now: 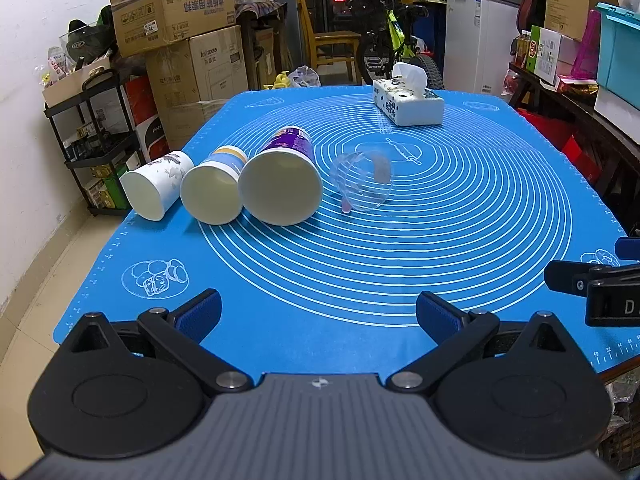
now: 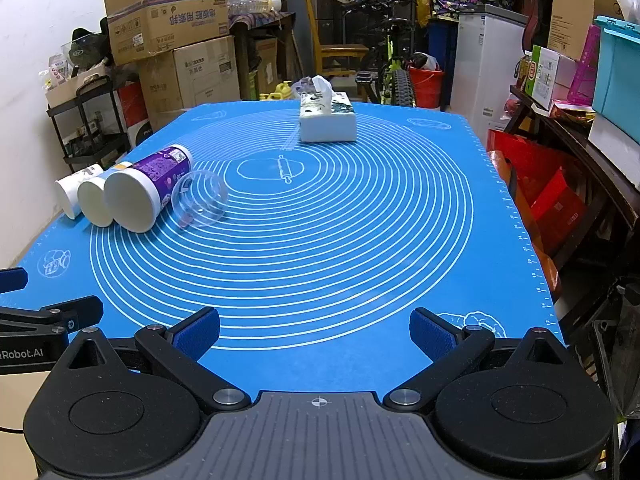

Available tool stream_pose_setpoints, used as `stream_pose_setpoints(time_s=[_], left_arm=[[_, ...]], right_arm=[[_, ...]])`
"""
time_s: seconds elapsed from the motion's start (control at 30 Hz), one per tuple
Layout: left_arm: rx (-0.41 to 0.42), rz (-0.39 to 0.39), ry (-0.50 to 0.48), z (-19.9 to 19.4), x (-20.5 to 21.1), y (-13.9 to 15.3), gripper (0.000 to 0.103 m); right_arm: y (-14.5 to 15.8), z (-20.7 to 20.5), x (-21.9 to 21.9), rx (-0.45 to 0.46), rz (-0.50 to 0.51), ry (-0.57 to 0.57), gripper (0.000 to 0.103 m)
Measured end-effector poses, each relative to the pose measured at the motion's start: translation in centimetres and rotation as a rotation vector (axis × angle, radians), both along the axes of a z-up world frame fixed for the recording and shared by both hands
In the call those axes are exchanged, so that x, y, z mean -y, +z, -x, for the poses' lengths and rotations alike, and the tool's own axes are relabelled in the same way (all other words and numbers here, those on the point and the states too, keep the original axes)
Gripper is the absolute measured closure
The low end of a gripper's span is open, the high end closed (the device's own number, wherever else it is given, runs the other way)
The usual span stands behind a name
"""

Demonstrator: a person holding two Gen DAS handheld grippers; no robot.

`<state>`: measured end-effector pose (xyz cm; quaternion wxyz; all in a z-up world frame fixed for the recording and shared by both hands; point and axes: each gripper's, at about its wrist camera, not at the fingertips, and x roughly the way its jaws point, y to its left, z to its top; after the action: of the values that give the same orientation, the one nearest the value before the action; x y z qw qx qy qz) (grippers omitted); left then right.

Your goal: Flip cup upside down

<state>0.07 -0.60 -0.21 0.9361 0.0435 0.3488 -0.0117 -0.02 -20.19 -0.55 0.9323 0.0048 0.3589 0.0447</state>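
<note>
We are holding both grippers, left gripper and right gripper, wide and empty. Beside the tissue box, the clear plastic cup and three paper cups are lying sideways, none flipped yet.

Home storeroom; stacked cardboard boxes, bicycle, fridge
</note>
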Motion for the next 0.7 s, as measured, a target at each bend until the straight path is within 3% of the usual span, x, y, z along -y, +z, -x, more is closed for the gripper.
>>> stream_pose_setpoints(time_s=[0.7], left_arm=[[-0.002,-0.004,0.002,-0.09,0.22,-0.08,0.001]], right_arm=[[-0.05,-0.06,0.09,-0.004,-0.002,0.002,0.003]])
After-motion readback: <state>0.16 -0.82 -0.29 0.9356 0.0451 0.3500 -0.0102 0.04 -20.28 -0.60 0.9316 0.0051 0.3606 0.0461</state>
